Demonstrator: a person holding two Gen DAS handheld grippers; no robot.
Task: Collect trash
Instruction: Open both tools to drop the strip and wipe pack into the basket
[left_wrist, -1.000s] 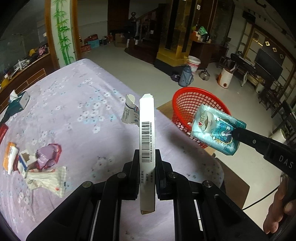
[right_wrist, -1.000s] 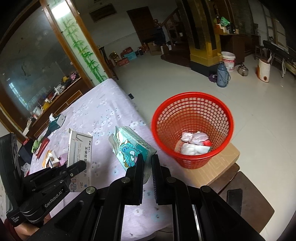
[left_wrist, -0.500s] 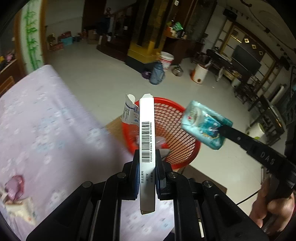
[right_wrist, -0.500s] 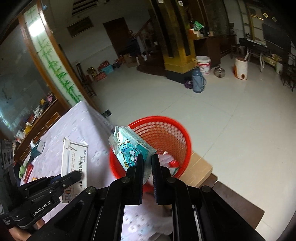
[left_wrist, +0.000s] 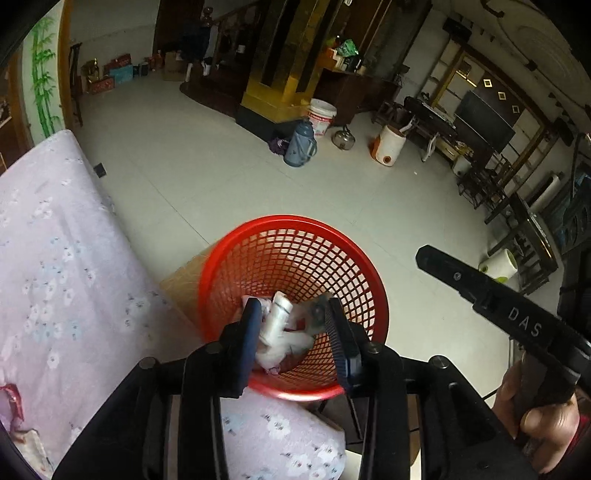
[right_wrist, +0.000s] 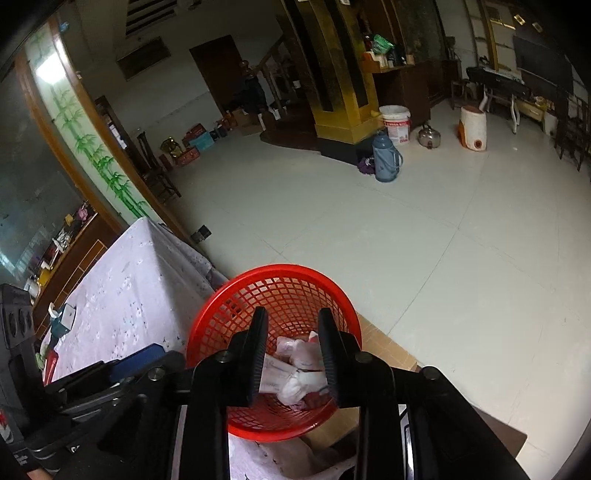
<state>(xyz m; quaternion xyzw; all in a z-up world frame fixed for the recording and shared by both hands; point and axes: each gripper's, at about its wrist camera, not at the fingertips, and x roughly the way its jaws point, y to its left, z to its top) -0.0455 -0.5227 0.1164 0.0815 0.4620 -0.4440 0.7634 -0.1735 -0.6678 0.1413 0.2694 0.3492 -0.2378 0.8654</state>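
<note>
In the left wrist view, my left gripper (left_wrist: 291, 314) is wide open and empty above the red basket (left_wrist: 236, 266), whose rim lies near the bed edge (left_wrist: 74, 266). White wrappers (left_wrist: 277, 332) lie inside.

In the right wrist view, my right gripper (right_wrist: 291, 325) is also spread, holding nothing, over the same basket (right_wrist: 221, 306); pale tile floor (right_wrist: 424, 240) is free on the right.

Background's a big room with a pale tiled floor (right_wrist: 424, 229). A blue thermos jug (right_wrist: 386, 157), a white bucket (right_wrist: 397, 123) and a metal kettle (right_wrist: 429, 137) sit together by a gold pillar (right_wrist: 340, 74). Bamboo painted panel (right_wrist: 92, 144) on the left, flowery lilac cloth (left_wrist: 48, 266) over the worktop.
</note>
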